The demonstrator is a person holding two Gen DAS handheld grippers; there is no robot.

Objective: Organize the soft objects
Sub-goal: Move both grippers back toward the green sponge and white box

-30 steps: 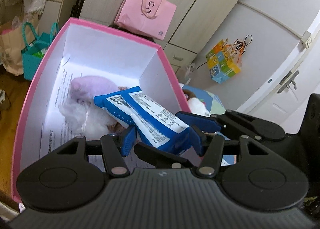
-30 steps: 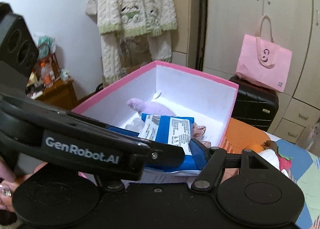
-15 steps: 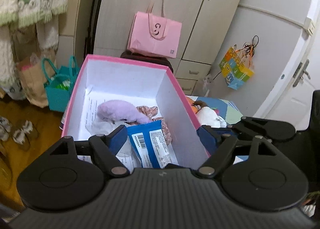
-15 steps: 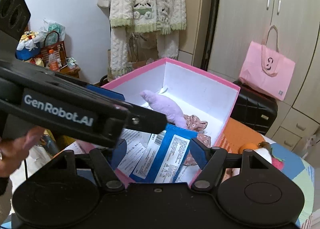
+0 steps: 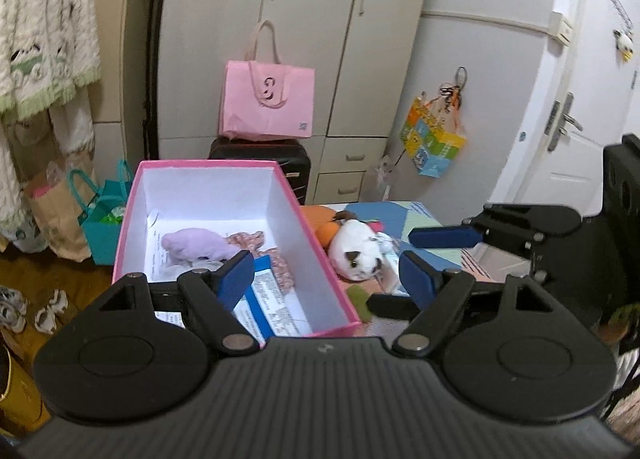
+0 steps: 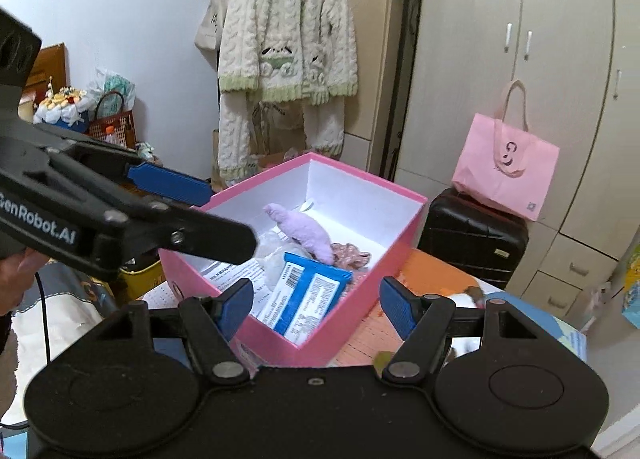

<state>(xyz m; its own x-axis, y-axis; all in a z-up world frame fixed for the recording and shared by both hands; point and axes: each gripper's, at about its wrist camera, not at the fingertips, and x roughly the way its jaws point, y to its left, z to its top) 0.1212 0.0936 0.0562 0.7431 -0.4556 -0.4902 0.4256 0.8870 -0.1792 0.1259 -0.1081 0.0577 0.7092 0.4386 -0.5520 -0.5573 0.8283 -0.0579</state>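
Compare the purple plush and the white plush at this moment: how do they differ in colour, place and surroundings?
The purple plush lies inside the pink box, while the white plush lies outside it on the patterned cover. The purple plush is one plain colour; the white plush has dark patches. The purple plush sits beside a blue packet and floral cloth; the white plush leans against an orange toy. Neither is held by a gripper.

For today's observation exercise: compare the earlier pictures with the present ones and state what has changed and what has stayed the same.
The left gripper let go of the blue pack, which now lies in the pink box. Both grippers have pulled back and up from the box, and both are open and empty; the right gripper held nothing throughout. The purple plush and the rest of the box's contents stayed put, as did the white plush outside it.
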